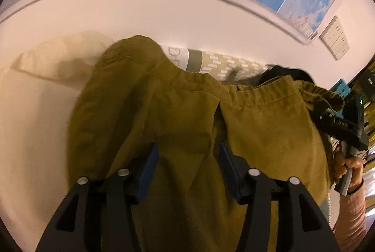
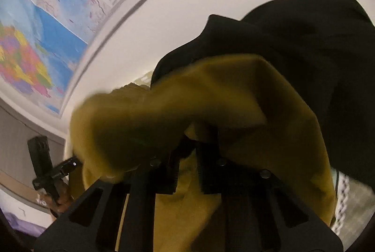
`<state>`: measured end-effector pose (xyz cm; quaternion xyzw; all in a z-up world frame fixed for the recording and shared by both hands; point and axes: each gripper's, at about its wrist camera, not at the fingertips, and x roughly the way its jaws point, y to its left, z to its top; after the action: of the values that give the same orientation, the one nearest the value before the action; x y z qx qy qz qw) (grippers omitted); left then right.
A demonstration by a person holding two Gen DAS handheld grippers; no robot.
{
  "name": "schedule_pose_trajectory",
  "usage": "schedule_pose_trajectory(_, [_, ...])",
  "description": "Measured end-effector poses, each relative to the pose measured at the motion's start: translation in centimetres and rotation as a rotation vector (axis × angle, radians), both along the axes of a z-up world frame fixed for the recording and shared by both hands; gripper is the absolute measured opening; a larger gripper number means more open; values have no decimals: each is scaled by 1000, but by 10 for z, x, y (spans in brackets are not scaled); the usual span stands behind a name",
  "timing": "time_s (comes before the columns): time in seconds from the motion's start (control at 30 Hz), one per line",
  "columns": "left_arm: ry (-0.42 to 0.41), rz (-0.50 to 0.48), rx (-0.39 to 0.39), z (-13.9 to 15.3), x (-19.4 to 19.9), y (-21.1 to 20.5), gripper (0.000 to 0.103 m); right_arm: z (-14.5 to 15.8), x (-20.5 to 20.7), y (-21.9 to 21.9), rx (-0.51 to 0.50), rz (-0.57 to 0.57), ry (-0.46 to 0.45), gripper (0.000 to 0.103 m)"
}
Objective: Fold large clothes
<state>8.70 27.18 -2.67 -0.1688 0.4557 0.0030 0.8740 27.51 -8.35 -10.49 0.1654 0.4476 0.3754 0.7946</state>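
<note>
Olive-mustard trousers point(image 1: 178, 97) with an elastic waistband lie spread over a white surface in the left wrist view. My left gripper point(image 1: 187, 146) stands over them near the crotch seam, its blue pads point(image 1: 150, 165) wide apart with cloth in the gap but not pinched: open. At the right edge my right gripper point(image 1: 328, 118) holds the waistband end, with a hand in a pink sleeve point(image 1: 351, 170) on its handle. In the right wrist view the trousers point(image 2: 211, 99) drape over my right gripper point(image 2: 189, 158). Its fingers stand close together with cloth clamped between them, and the tips are hidden.
A black garment point(image 2: 293, 46) lies just beyond the trousers, also showing as a dark heap point(image 1: 288, 74). A cream cloth point(image 1: 54, 57) and a patterned printed item point(image 1: 218, 62) lie on the white surface point(image 1: 140, 13). A world map point(image 2: 58, 17) hangs on the wall.
</note>
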Motion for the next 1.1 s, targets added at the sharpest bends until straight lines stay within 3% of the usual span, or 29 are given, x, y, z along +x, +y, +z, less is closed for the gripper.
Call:
schedule_pose_trajectory(0.03, [-25, 2, 1, 6, -10, 2, 65, 8, -11, -5, -5, 1, -32, 27])
schedule_pose_trajectory(0.1, [-110, -4, 18, 23, -44, 4, 71, 30, -46, -24, 11, 2, -150, 75])
schedule_pose_trajectory(0.2, [-190, -11, 84, 38, -96, 2, 82, 51, -98, -65, 11, -2, -304, 81])
schedule_pose_trajectory(0.27, [-209, -8, 118, 38, -124, 3, 84, 45, -120, -94, -10, -41, -317, 88])
schedule_pose_trajectory(0.37, [-188, -5, 110, 20, -148, 3, 89, 18, -139, -118, -41, -54, -279, 88])
schedule_pose_trajectory(0.53, [-134, -6, -13, -25, -149, 0, 88, -27, -155, -106, -53, -28, -218, 86])
schedule_pose_trajectory(0.6, [-158, -22, -47, -30, -143, -6, 87, -35, -160, -94, -95, -14, -246, 75])
schedule_pose_trajectory(0.67, [-180, -25, -55, -31, -135, -13, 76, -37, -158, -87, -96, -24, -275, 69])
schedule_pose_trajectory(0.7, [-172, -14, -26, -32, -128, -19, 62, -35, -157, -86, -93, -34, -280, 56])
schedule_pose_trajectory(0.73, [-163, -8, -8, -32, -125, -23, 46, -32, -155, -90, -62, -39, -270, 50])
schedule_pose_trajectory(0.8, [-173, 9, 22, -23, -129, -28, 30, -23, -160, -97, -24, -33, -287, 27])
schedule_pose_trajectory(0.87, [-215, 12, -1, -6, -142, -27, 26, -6, -171, -110, 19, -26, -291, 23])
schedule_pose_trajectory(0.97, [-284, -21, -29, 25, -172, -32, 25, 32, -201, -129, 77, 4, -383, 21])
schedule_pose_trajectory(1.1, [-269, -86, -89, 32, -206, -35, 26, 50, -227, -167, 121, 32, -417, 22])
